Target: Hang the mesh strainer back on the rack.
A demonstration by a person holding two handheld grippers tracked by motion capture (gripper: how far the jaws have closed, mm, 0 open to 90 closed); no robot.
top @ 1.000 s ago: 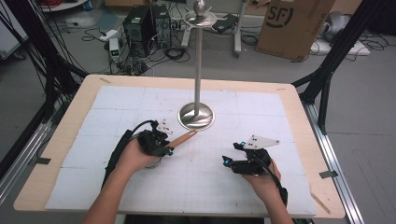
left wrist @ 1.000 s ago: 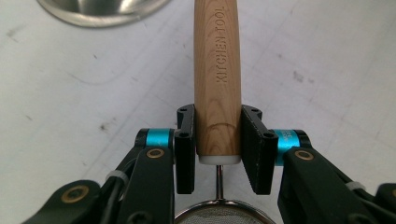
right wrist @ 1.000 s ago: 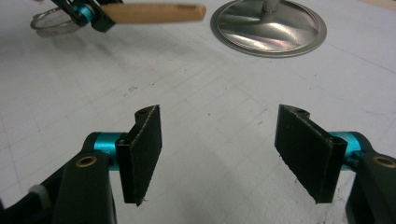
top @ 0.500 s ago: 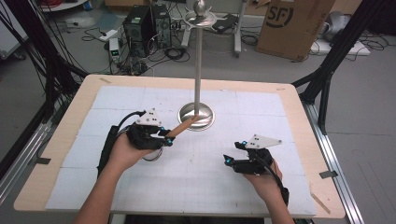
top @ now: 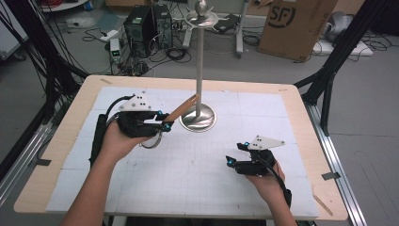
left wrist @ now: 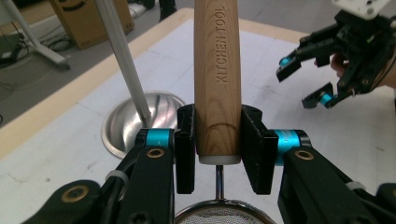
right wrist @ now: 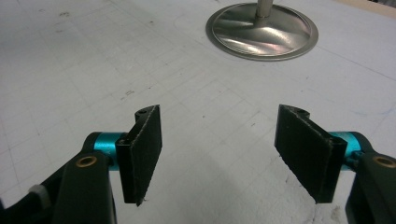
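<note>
1. Our left gripper (left wrist: 217, 156) clamps the strainer (left wrist: 217, 79) by its wooden handle, lifted off the table (top: 56, 155).
2. Stand (top: 199, 61) ahead of it; hooks unused, hanging not yet done.
3. Right gripper (right wrist: 224, 154) agape, idle.

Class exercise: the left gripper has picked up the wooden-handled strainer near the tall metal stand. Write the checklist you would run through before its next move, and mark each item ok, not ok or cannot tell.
1. Left gripper jaws clamp both sides of the wooden handle: ok.
2. Strainer mesh end hangs clear of the table: ok.
3. Handle tip clear of the stand's pole: cannot tell; they overlap in the high view.
4. Right gripper open, empty, away from the stand's base: ok.
5. Hooks on the stand's top ring free: cannot tell.
</note>
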